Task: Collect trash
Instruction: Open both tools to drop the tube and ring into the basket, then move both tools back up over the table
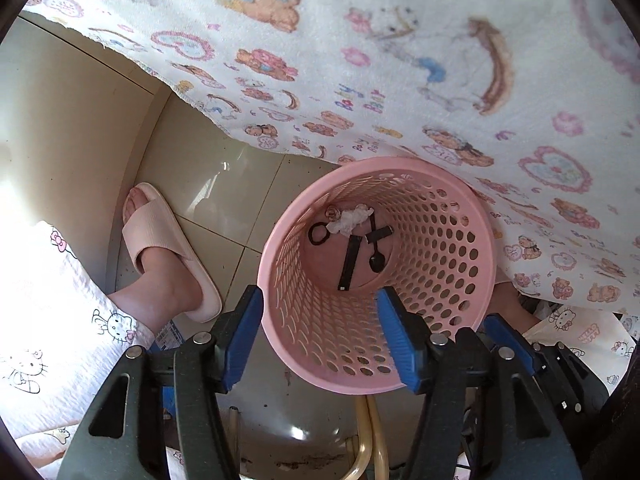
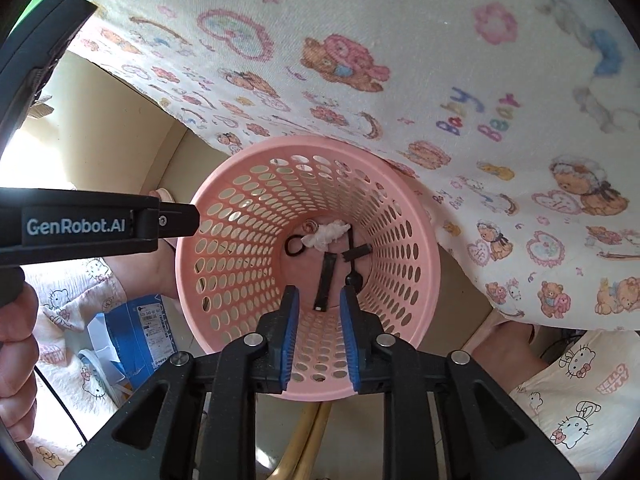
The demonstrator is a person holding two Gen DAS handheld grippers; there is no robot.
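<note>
Only the right-wrist view shows "GenRobot.AI" on the wide-jawed left gripper (image 1: 320, 300), while the right gripper (image 2: 319, 300), jaws narrowly parted, hangs empty over the pink perforated basket (image 2: 404, 216).

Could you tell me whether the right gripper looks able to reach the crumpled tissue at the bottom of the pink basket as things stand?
Probably yes. The right gripper hangs open over the basket's open mouth, and the tissue lies uncovered on the bottom beside a black hair tie. Only the basket's depth might hinder it.

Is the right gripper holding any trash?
No: the right gripper hangs open and empty above the pink basket, where the trash lies.
</note>
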